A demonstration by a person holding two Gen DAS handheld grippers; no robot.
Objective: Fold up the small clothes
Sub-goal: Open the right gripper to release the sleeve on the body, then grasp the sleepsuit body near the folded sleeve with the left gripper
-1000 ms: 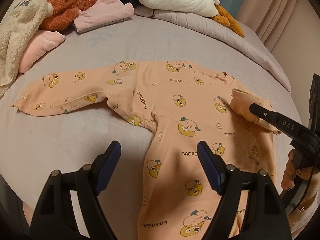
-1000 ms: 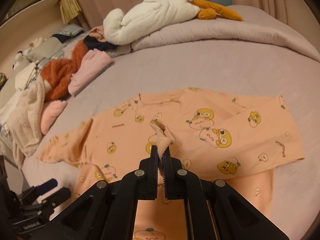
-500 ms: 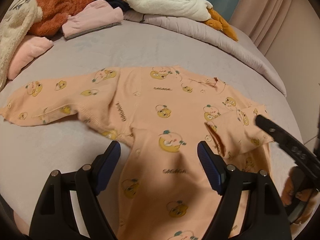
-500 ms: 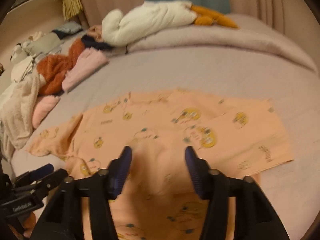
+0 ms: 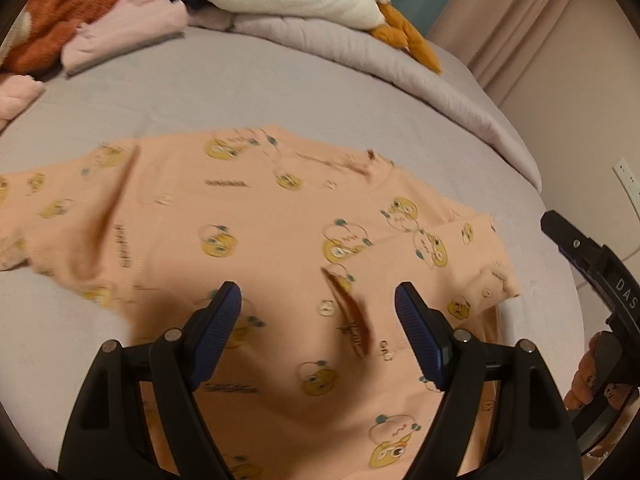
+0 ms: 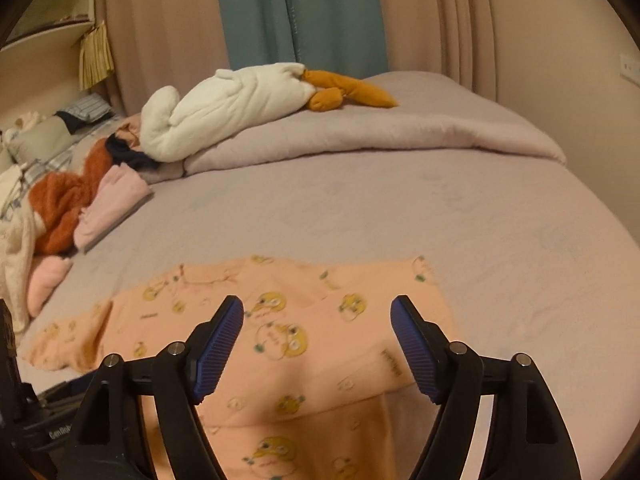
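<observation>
A peach baby onesie (image 5: pixel 260 240) with yellow cartoon prints lies flat on the lilac bed (image 5: pixel 240 92). Its right sleeve (image 5: pixel 440 264) is folded in across the chest; the other sleeve (image 5: pixel 48 208) stretches out to the left. My left gripper (image 5: pixel 318 296) hovers open above the onesie's body, nothing between its fingers. My right gripper (image 6: pixel 318 306) is raised over the folded sleeve (image 6: pixel 360 320), its jaws opening and empty. One of its fingers (image 5: pixel 580 252) shows at the right edge of the left wrist view, with a person's hand (image 5: pixel 584 380) below it.
A white plush goose (image 6: pixel 224 112) with orange feet lies on a rolled duvet (image 6: pixel 400 132) at the back. Folded pink clothes (image 6: pixel 116 200) and a rust fuzzy garment (image 6: pixel 60 208) are piled at the back left. Bare sheet lies beyond and right of the onesie; the bed's edge runs along the right.
My right gripper was shut on the sleeve cuff; it has let go, opened and lifted back, leaving the sleeve folded across the chest. My left gripper has shifted right over the onesie, still open.
</observation>
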